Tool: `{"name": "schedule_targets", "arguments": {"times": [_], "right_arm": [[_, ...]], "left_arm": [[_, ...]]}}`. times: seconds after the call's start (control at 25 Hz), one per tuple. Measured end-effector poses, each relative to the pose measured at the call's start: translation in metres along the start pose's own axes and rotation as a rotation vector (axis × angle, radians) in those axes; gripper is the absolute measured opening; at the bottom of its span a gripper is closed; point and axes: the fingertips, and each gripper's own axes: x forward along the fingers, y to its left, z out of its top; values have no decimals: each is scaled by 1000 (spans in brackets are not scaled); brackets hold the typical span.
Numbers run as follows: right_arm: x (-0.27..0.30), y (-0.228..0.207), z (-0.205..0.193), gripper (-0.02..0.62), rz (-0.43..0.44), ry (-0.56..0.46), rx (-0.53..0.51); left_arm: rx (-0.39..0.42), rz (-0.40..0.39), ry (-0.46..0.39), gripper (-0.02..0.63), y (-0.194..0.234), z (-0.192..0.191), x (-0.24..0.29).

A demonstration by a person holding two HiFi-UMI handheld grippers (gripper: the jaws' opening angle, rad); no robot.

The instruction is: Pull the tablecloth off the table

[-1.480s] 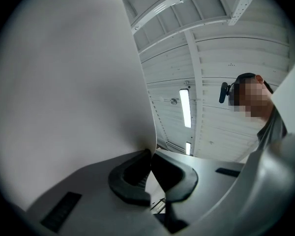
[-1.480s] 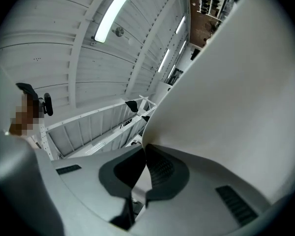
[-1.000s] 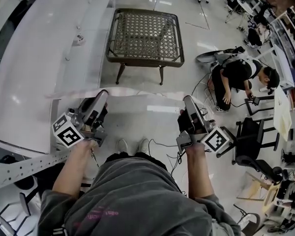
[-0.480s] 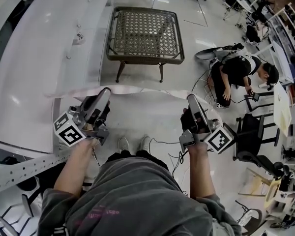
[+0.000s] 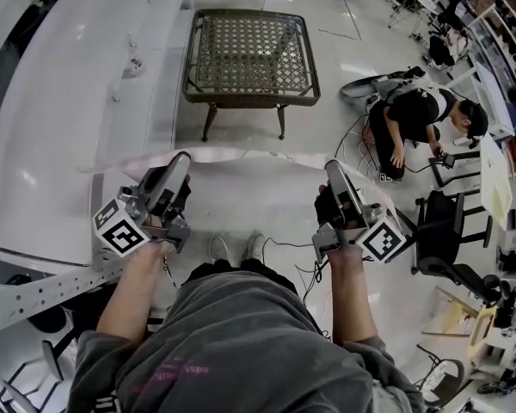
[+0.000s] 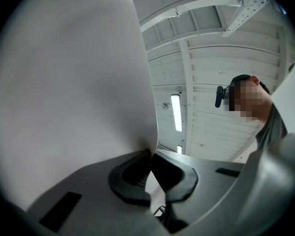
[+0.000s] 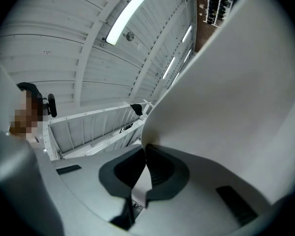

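you've got the left gripper (image 5: pixel 182 162) clamped hard on the tablecloth (image 5: pixel 241 155), jaws pinched together, with the white sheet rising straight out from between them. same story on the right gripper (image 5: pixel 331 170): jaws closed on the cloth's edge, fabric fanning up and away from the pinch. both grippers are on your side of the table (image 5: pixel 249 54) and apart from it. the left one is roughly in line with the table's left edge, and the right one sits just beyond its right edge. the cloth is off the table altogether, strung between the two grippers as a pale band with only a slight sag. a short tail of it runs on past the left gripper. the table's woven lattice top lies bare inside its dark frame, and its two near legs stand on the glossy floor (image 5: pixel 267 205). your shoes (image 5: pixel 234 249) are on the near side of the table too, closer to you than the cloth's span. off to the table's right a person in black (image 5: pixel 408 123) crouches low over cables on the floor. both gripper cameras look up at a white ribbed ceiling, and a strip light (image 6: pixel 176 113) glows beside the sheet.
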Motion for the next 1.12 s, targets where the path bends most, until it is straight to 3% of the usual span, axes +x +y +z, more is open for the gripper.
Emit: {"name": "schedule_targets", "arguments": {"times": [1.12], "right_arm": [[-7, -12, 2, 5, -6, 10, 10]], "left_arm": [[9, 28, 5, 0, -4, -9, 4]]}}
